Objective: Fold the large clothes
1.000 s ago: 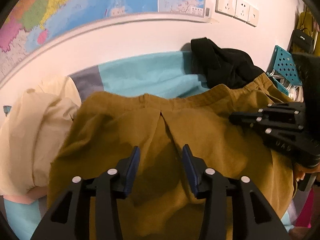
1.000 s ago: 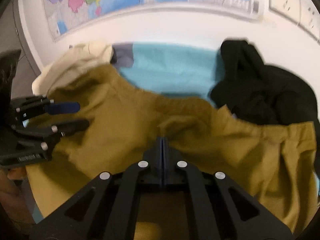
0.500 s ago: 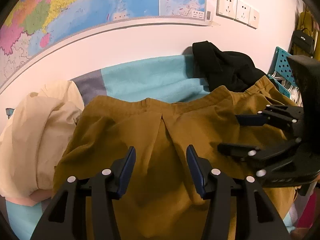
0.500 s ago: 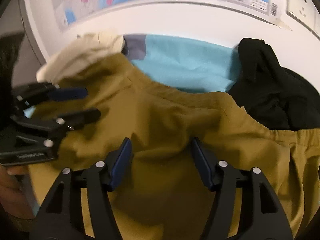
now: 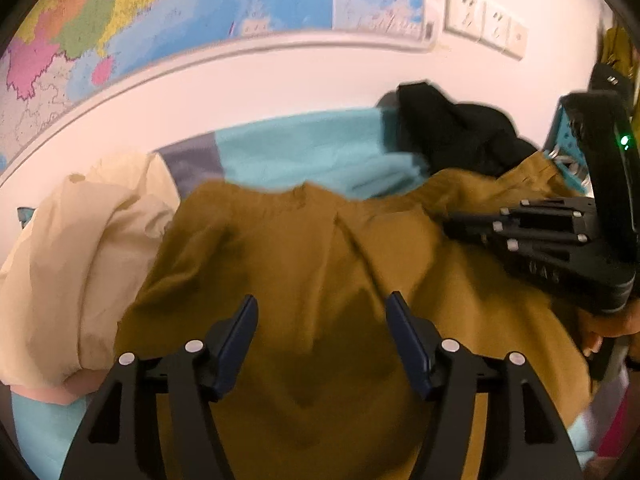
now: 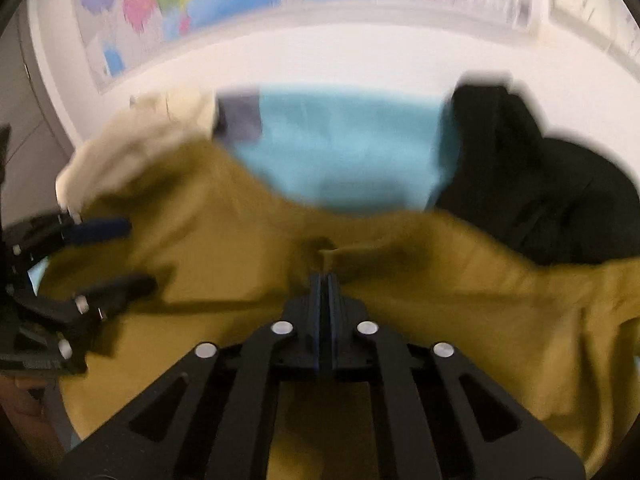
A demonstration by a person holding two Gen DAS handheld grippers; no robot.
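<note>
- Step in hand, by judgement: the grasp-and-arrange stage of the fold. The large mustard-brown cloth garment lies rumpled directly ahead of and beneath both tools, with no clean crease visible — the fold proper appears not yet made.
- The right gripper has its jaws pressed together on a small pinch of the mustard fabric at its tips; a puckered ridge of cloth rises just ahead of them.
- The left gripper is spread wide, jaws apart, poised over the middle of the garment with nothing between them. Whether its tips touch the cloth cannot be told.
- Next move, as judged: the left tool needs to descend and close on an edge or seam, likely the gathered waistband on the garment's far side, so that both holds can lift and carry one half over the other. A shallow pinch could slip under the cloth's weight.
- The left wrist view alone shows the right tool from the side, off to the right, and a blue perforated plastic panel beyond it.
- The right wrist view, though blurred, alone shows the pinch itself, and the left tool off to the left.
- Both views show a pale cream garment to the left, a black garment to the far right, a turquoise sheet underneath — and a coloured wall map behind.
</note>
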